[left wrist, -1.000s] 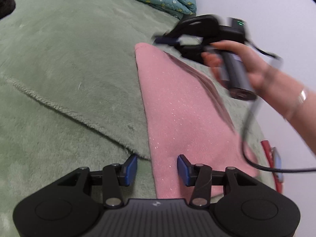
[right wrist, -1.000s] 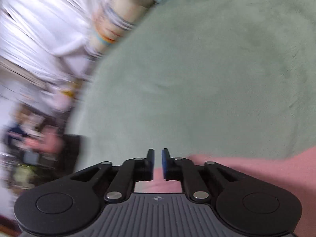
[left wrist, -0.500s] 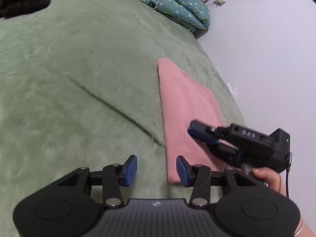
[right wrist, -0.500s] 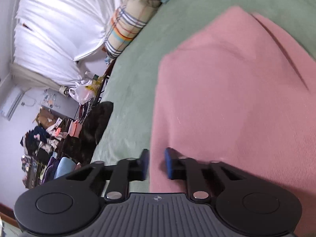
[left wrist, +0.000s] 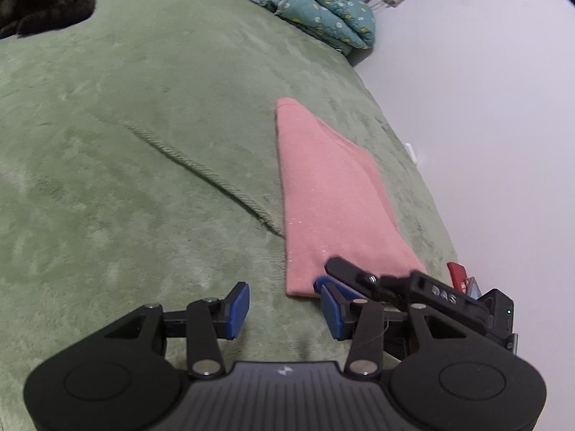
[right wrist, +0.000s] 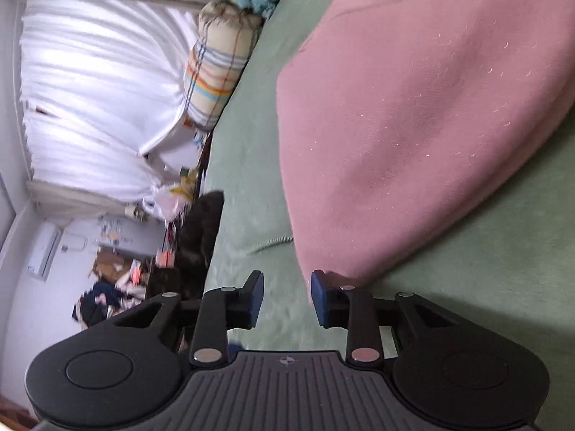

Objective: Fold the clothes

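Observation:
A folded pink garment point(left wrist: 330, 194) lies as a long narrow strip on the green blanket point(left wrist: 143, 143), close to the bed's right edge. My left gripper point(left wrist: 284, 309) hovers open over bare blanket, just left of the strip's near end. My right gripper point(left wrist: 325, 273) is rolled on its side at the strip's near corner. In the right wrist view the pink garment point(right wrist: 413, 107) fills the upper right. There the right gripper point(right wrist: 287, 294) has its jaws apart over green blanket, and the right pad point(right wrist: 320, 298) touches the garment's corner. Nothing is between the pads.
A teal quilt point(left wrist: 316, 14) and a plaid pillow point(right wrist: 215, 68) lie at the head of the bed. A dark furry shape point(left wrist: 43, 3) rests at the far left. A pale wall point(left wrist: 485, 107) runs along the right edge, with a red item point(left wrist: 458, 273) beside it.
The right gripper swept from the garment's far end back to its near corner, and its pads now stand wider apart. The left gripper drew back and left, off the garment.

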{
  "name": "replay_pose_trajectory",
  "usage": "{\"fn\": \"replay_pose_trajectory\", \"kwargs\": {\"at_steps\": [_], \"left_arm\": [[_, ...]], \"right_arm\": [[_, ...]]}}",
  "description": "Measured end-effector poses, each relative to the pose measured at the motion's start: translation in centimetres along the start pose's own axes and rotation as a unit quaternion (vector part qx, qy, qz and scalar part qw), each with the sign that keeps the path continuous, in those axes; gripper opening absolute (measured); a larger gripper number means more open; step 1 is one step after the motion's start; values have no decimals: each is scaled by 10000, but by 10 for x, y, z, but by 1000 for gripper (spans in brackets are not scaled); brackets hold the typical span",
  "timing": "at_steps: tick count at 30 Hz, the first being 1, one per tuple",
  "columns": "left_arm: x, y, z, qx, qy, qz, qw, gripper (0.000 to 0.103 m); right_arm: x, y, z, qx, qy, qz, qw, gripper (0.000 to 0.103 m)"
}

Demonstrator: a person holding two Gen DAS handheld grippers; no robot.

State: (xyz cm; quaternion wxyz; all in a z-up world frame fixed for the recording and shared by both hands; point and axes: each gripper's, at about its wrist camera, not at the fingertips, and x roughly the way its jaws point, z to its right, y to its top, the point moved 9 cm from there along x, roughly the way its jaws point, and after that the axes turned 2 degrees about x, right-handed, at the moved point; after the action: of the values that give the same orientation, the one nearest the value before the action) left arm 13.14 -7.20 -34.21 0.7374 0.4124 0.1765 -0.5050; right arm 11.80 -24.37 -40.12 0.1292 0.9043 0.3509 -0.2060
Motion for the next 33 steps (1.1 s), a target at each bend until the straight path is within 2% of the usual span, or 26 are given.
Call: {"fn": "replay_pose_trajectory", "kwargs": {"at_steps": [1,3,5,6,8,10,13,15,16,17,18,19,20,21,23,25,27,33], "left_arm": [[-1,0,-1,-53,10,14,10000,43],[-4,-2,-2,-100,-18,17,9999,44],[-5,-4,-3,-111,-57,-8,9999,45],[-1,-5,-4,-154,-75,-35,9998,45],[4,-7,-5,-276,-107,-60,9995,45],[14,-12,-6,-418,-92,-49,9991,46],[32,-18,1,230,482,-31,9986,46],[37,-19,9,612,642,35,9960,46],[38,-19,14,746,648,102,9951,46],[40,-19,18,849,638,168,9942,46],[41,-18,19,773,539,229,9953,50],[41,-17,20,697,440,289,9962,55],[42,-17,21,572,333,342,9972,55],[46,-16,15,151,178,343,9991,55],[51,-15,4,-642,-105,305,9974,55],[54,-16,-4,-1051,-221,283,9938,55],[54,-15,-7,-1211,-320,254,9918,55],[54,-13,-14,-1635,-703,64,9840,55]], "right_arm": [[4,-2,5,107,-79,14,9999,0],[1,-8,22,540,103,-30,9985,0],[-12,-13,28,609,95,-168,9980,1],[-18,-14,29,613,90,-176,9979,9],[-42,-15,28,718,387,-12,9967,28],[-66,-12,31,998,600,338,9926,31],[-75,-7,38,1213,660,554,9889,31],[-82,1,44,1569,877,735,9810,31],[-93,10,47,1755,1030,1005,9739,33],[-105,19,52,1890,1100,1286,9673,43],[-114,25,57,1890,997,1489,9655,51],[-126,33,62,1870,853,1714,9635,52],[-137,42,68,1849,707,1939,9609,52],[-144,49,71,1841,605,2071,9589,52],[-149,60,74,1849,441,2172,9574,52],[-146,71,77,1853,157,2145,9589,51],[-131,79,69,1779,-212,2011,9630,52],[-99,106,59,1445,-774,2181,9620,50]]}}
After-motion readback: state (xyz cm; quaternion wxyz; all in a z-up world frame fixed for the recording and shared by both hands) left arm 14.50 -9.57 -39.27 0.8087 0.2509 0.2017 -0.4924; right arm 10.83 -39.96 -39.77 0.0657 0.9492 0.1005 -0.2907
